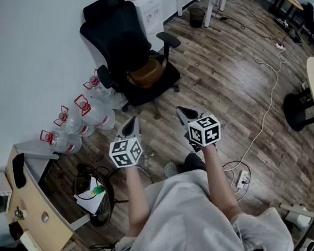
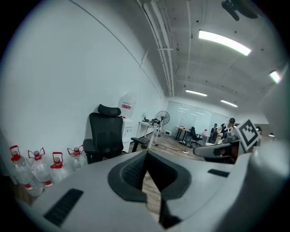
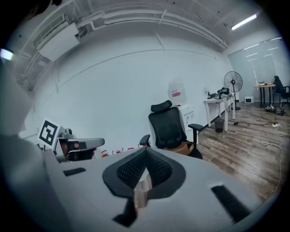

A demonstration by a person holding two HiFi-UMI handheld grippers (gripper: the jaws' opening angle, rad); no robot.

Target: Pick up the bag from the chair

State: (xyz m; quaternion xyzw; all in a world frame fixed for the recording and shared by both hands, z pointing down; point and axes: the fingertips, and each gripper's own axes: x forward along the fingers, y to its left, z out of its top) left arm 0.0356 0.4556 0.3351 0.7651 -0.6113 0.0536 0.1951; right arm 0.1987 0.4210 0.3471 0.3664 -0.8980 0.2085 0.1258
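One soft brown bag (image 1: 146, 71) sits on the seat of the single black office chair (image 1: 114, 31), upper centre of the frame. Four clear red-capped water jugs (image 1: 96, 116) line the wall at its left. Both forearms reach forward side by side. The left gripper (image 1: 131, 124) and right gripper (image 1: 183, 115) each have jaws pressed together on nothing, well short of the chair.

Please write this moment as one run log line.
stage: pre-grasp | bag: on chair seat, untouched | left gripper: shut, empty | right gripper: shut, empty

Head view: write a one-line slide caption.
Both shut and empty, the left gripper and right gripper hover short of a black chair with a brown bag on its seat.
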